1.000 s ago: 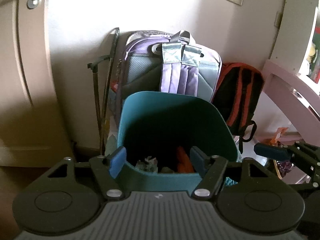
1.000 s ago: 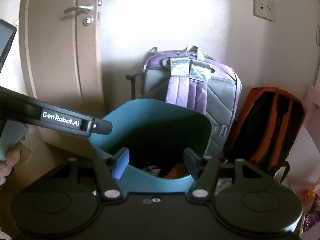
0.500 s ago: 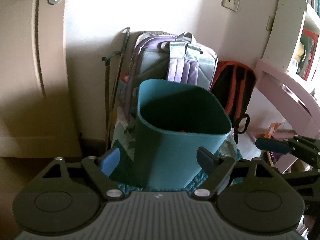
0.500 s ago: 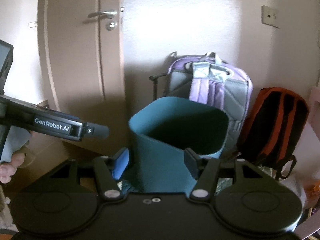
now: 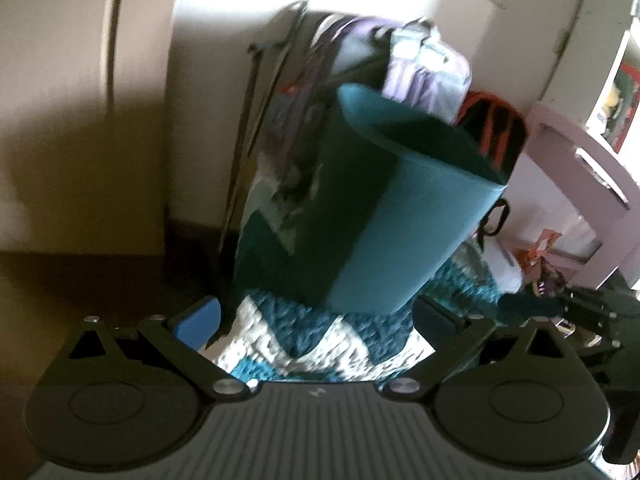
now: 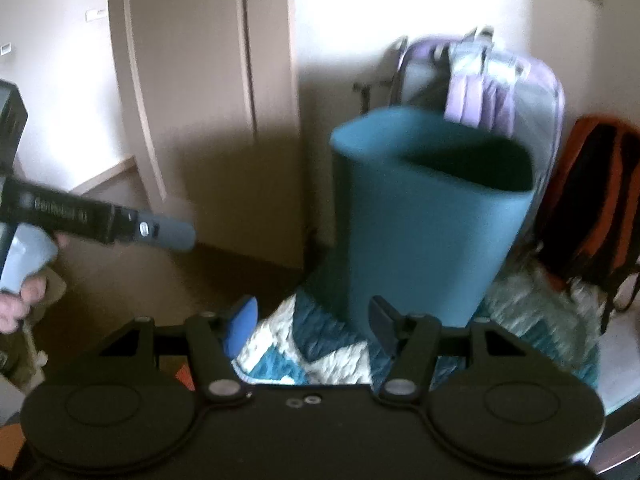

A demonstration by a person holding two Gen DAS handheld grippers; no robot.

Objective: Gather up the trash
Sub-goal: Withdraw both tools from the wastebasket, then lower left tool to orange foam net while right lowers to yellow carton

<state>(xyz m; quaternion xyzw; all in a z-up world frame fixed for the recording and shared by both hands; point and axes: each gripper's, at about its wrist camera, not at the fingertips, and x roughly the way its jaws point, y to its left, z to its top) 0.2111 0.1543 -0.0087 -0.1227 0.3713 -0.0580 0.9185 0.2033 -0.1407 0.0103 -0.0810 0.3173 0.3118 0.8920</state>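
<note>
Beige wall behind teal bin (image 5: 400,216) on knitted rug (image 5: 320,340); left claw (image 5: 316,316) opening, right claw (image 6: 312,320) released, both empty.

Ahead of jaws: teal bin (image 6: 432,216) blocks path; backpacks (image 6: 500,80) behind. Left of jaws: bare floor (image 6: 208,276) open.

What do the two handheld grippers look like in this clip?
Both are black with two round discs at the base. The left gripper has a ribbed grey housing, one blue pad and one dark pad. The right gripper is similar. From the right wrist view, the left one shows white lettering and a pale grey handle.
</note>
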